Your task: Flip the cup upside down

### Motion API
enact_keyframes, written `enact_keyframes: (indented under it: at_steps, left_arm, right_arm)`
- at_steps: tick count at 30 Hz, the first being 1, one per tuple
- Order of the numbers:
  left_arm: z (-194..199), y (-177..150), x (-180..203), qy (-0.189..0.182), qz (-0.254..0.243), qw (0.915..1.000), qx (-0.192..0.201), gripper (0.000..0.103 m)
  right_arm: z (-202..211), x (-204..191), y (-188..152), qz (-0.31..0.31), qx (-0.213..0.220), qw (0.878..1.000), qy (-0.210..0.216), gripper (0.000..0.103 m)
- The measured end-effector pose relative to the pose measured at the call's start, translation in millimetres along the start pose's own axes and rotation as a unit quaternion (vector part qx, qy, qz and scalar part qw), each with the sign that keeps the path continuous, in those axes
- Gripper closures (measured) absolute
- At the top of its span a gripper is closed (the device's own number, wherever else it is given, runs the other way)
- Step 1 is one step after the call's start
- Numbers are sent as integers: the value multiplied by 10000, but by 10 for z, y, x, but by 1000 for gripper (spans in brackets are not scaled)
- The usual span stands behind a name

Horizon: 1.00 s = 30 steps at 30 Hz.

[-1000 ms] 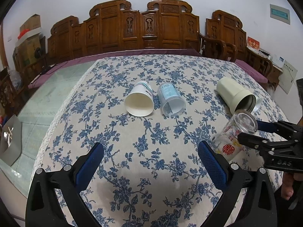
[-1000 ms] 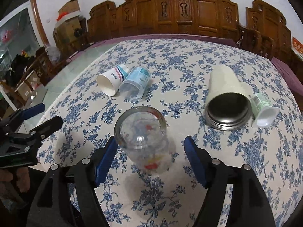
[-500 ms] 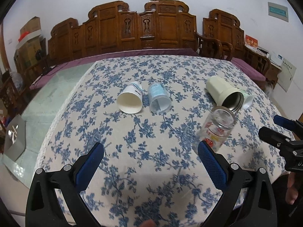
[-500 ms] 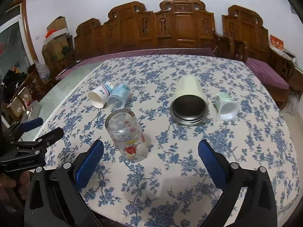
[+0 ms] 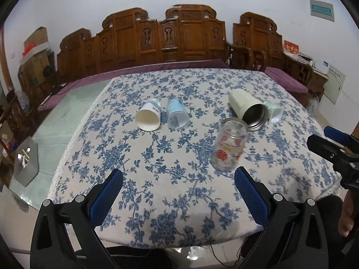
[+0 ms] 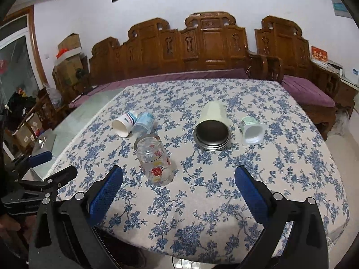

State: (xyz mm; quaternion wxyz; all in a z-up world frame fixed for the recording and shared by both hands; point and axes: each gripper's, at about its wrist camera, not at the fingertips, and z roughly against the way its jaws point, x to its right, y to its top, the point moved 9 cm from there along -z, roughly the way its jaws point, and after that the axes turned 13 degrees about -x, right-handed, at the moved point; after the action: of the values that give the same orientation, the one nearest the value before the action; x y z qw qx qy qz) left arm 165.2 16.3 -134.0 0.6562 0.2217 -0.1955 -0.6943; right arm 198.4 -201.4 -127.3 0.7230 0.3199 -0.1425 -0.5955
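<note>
five cups sit on the floral tablecloth, four of them lying on their sides and only the glass cup standing. it stands mouth up, slightly tilted in the fisheye view, at about 11 o'clock from the right gripper and at about 1 o'clock from the left gripper, well apart from both. since its opening faces the ceiling, the flip looks not yet done.

both grippers have their blue-padded fingers spread wide with nothing between them, hanging over the near edge of the table, probably so either can close around the glass body from the side.

the glass cup is clear, smooth and cylindrical, with a thicker rim and red and yellow printing on its wall; it is likely slippery and heavier than its neighbours. the cream tumbler has a matte outer shell, a dark steel interior and a threaded metal lip, with its mouth pointing toward the cameras. just beside it at 3 o'clock lies a small white plastic cup with a green label. at 10 o'clock from the glass, a paper cup and a translucent blue-labelled cup lie touching side by side. the cloth is woven, with a blue flower pattern.
</note>
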Motion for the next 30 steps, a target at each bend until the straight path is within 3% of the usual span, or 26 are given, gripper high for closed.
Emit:
enact_keyframes:
  at_steps: [15, 30]
  left_arm:
    - [1210, -27, 163, 49, 36, 9938, 1111, 8]
    - [1402, -90, 156, 30, 105, 9917, 1279, 8]
  right_arm:
    - [1164, -136, -53, 105, 1190, 9928, -124, 3]
    - [1464, -240, -53, 160, 1485, 9887, -119, 3]
